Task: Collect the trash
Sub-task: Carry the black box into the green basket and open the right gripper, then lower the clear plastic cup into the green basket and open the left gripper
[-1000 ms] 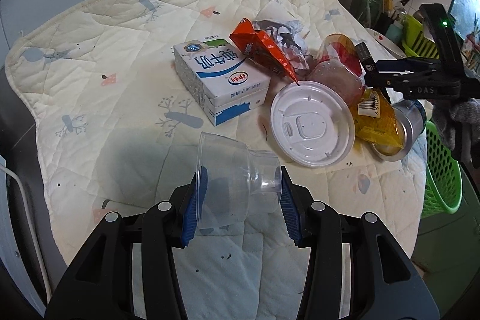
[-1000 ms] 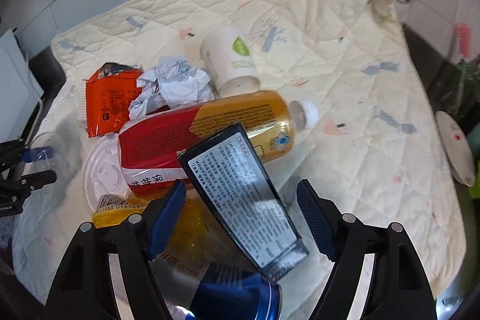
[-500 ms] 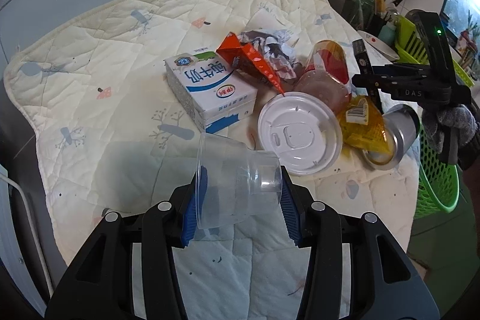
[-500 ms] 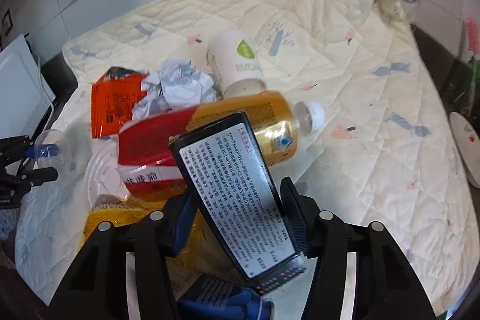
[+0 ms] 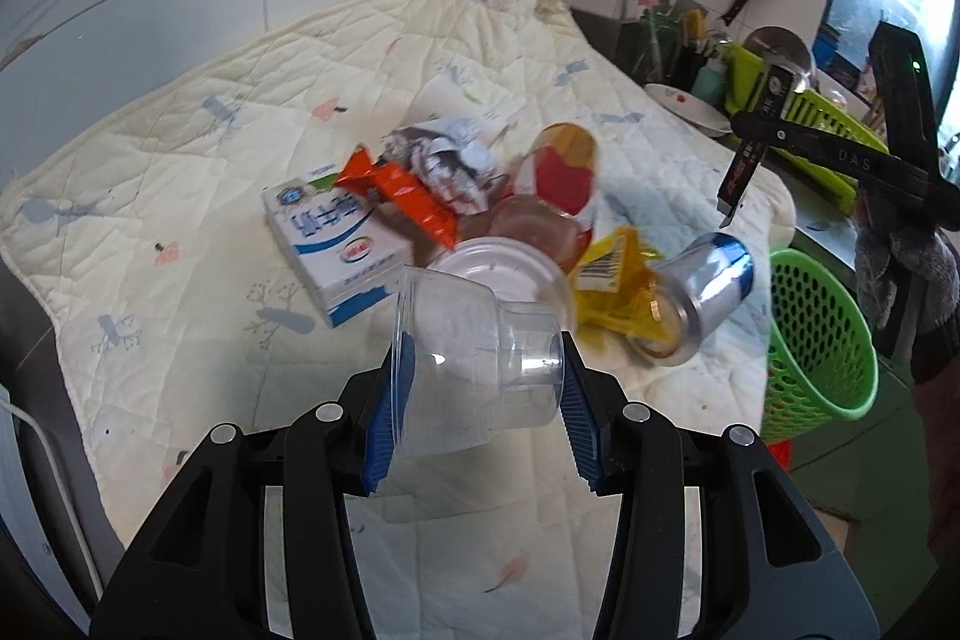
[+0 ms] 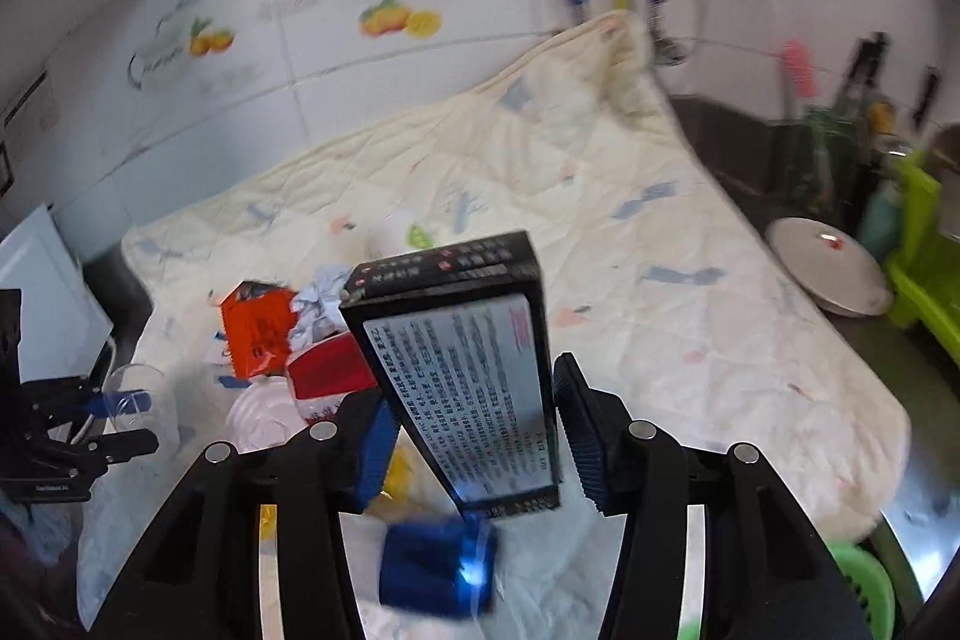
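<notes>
My left gripper [image 5: 480, 400] is shut on a clear plastic cup [image 5: 474, 358], held above the quilted cloth [image 5: 198, 196]. My right gripper [image 6: 474, 436] is shut on a black box [image 6: 474, 376] with printed text, lifted above the trash pile; it also shows in the left wrist view [image 5: 744, 160]. On the cloth lie a milk carton [image 5: 336, 244], an orange wrapper [image 5: 408, 196], crumpled paper [image 5: 456, 160], a red and gold bottle [image 5: 564, 172], a white lid [image 5: 498, 268], a yellow packet [image 5: 618, 280] and a blue can [image 5: 702, 292].
A green mesh basket [image 5: 816, 340] stands off the cloth's right edge. A dish rack [image 5: 810, 112], a white plate [image 5: 684, 106] and knives stand at the back right. A tiled wall runs behind. A white paper cup [image 6: 396, 232] lies farther back.
My right gripper closed on the black box and lifted it up off the pile. My left gripper rose and tilted with the clear cup still in it.
</notes>
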